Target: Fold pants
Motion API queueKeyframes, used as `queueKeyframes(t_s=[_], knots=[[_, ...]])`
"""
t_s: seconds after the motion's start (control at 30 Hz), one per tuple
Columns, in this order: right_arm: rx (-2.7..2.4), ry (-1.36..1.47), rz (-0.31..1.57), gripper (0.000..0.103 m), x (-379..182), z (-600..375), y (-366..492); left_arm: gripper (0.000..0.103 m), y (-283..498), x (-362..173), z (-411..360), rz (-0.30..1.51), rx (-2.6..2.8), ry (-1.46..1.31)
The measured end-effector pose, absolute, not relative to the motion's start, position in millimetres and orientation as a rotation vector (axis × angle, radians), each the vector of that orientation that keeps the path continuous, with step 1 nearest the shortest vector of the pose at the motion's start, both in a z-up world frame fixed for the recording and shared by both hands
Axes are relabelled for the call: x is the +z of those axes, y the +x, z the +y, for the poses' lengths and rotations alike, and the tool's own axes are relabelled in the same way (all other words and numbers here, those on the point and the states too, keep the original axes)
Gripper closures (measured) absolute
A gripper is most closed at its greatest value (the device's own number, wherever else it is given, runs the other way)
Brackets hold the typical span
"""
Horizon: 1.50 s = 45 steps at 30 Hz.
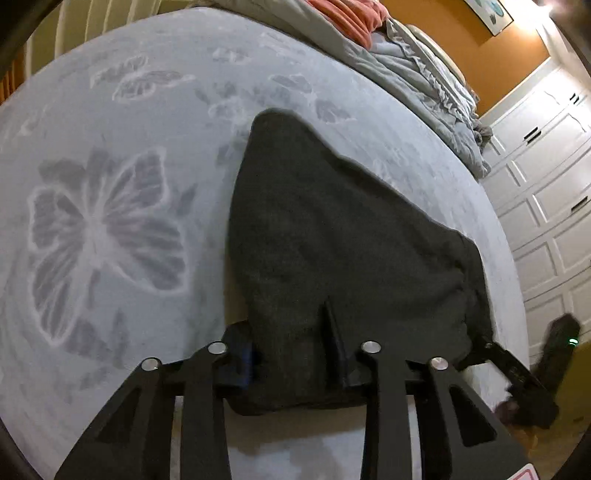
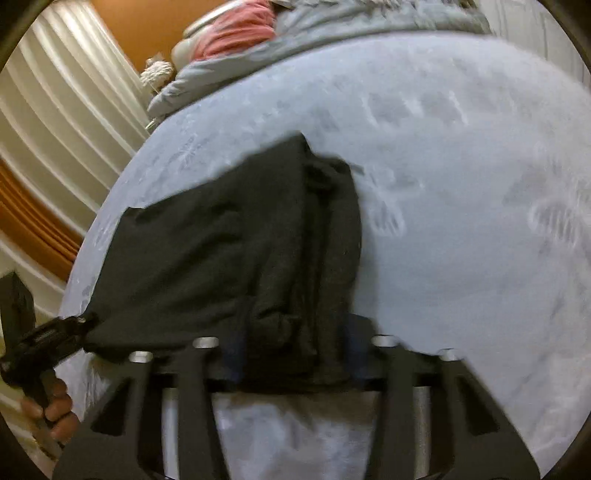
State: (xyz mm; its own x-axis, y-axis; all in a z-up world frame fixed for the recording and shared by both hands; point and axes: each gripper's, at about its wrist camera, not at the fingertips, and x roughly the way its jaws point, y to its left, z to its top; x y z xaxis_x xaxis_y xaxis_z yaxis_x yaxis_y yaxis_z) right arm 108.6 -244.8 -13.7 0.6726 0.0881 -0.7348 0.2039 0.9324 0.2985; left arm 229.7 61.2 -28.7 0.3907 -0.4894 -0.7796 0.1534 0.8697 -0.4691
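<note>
A bed [image 1: 155, 122] under a pale grey blanket with a butterfly pattern [image 1: 103, 236] fills the room, a rumpled grey comforter [image 1: 417, 74] and a coral throw [image 1: 351, 14] heaped at its far end. Behind stand orange walls [image 1: 491, 55], white panelled closet doors [image 1: 546, 184] and cream pleated curtains [image 2: 66, 103].

Pale blue-grey bedspread [image 1: 155, 122], plush, printed with large butterfly motifs [image 1: 103, 236] in darker grey outlined white. Rumpled grey comforter [image 1: 417, 74] with ruffled trim, heaped along the far edge of the bed. Coral-red cloth [image 1: 351, 14] lying on that heap, possibly a blanket; the view is too blurred to say. Orange wall [image 1: 491, 62] bearing a framed picture [image 1: 487, 11]. White panelled cabinet doors [image 1: 546, 173] with dark handles. Cream pleated curtain [image 2: 70, 96] beside the bed.
</note>
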Motion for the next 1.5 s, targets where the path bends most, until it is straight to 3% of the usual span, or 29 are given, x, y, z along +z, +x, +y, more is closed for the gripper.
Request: queueKeyframes(t_s=[0.1,0.2,0.23,0.33,0.37,0.4,0.43,0.47,0.5,0.57,0.63,0.73,0.77,0.8,0.83,0.9,0.97,1.03,1.1,1.2,1.37,1.5], knots=[[-0.008,0.378,0.718,0.082,27,-250,83,0.082,218,7,65,1.030,-0.492,-0.353],[-0.062,0.341,0.825,0.078,-9,-262,81,0.079,210,-10,59,1.093,-0.504,-0.320],[-0.083,0.347,0.900,0.071,-33,-266,82,0.079,209,-28,53,1.145,-0.475,-0.277],[-0.094,0.422,0.842,0.042,-42,-278,63,0.063,201,-42,59,1.107,-0.447,-0.311],[-0.099,0.442,0.842,0.038,-41,-280,62,0.049,201,-41,61,1.109,-0.438,-0.332],[-0.095,0.446,0.846,0.037,-39,-279,64,0.045,203,-41,62,1.117,-0.443,-0.367],[-0.084,0.435,0.859,0.044,-39,-276,68,0.044,205,-41,61,1.123,-0.444,-0.390],[-0.046,0.440,0.878,0.058,-42,-273,73,0.058,207,-41,59,1.127,-0.447,-0.397],[-0.052,0.439,0.880,0.067,-41,-270,76,0.081,210,-42,56,1.140,-0.456,-0.387],[-0.047,0.378,0.850,0.075,-20,-263,73,0.085,209,-35,59,1.139,-0.470,-0.390],[0.003,0.393,0.801,0.084,-2,-261,58,0.086,199,-12,67,1.092,-0.517,-0.381],[0.043,0.410,0.816,0.083,-8,-258,39,0.086,188,-10,75,1.086,-0.492,-0.322],[0.008,0.382,0.879,0.078,-30,-256,40,0.084,188,-19,74,1.108,-0.482,-0.297],[-0.021,0.370,0.892,0.059,-45,-257,37,0.082,191,-35,70,1.158,-0.460,-0.264],[-0.020,0.397,0.862,0.053,-46,-260,30,0.076,188,-40,71,1.147,-0.453,-0.262],[-0.040,0.475,0.835,0.052,-40,-266,12,0.075,176,-27,74,1.094,-0.425,-0.242],[-0.068,0.411,0.775,0.066,-15,-257,-1,0.073,158,-6,72,1.040,-0.405,-0.176],[-0.067,0.309,0.714,0.091,8,-237,-4,0.070,145,9,67,0.971,-0.401,-0.114],[-0.039,0.255,0.711,0.099,14,-219,4,0.070,142,13,60,0.936,-0.399,-0.078],[-0.099,0.191,0.857,0.103,-35,-213,36,0.070,150,-7,50,0.992,-0.374,-0.059],[-0.070,0.208,0.763,0.102,-7,-208,22,0.070,134,-10,45,0.951,-0.339,0.031],[-0.109,0.174,0.831,0.103,-37,-222,37,0.070,122,-9,43,0.938,-0.333,0.034]])
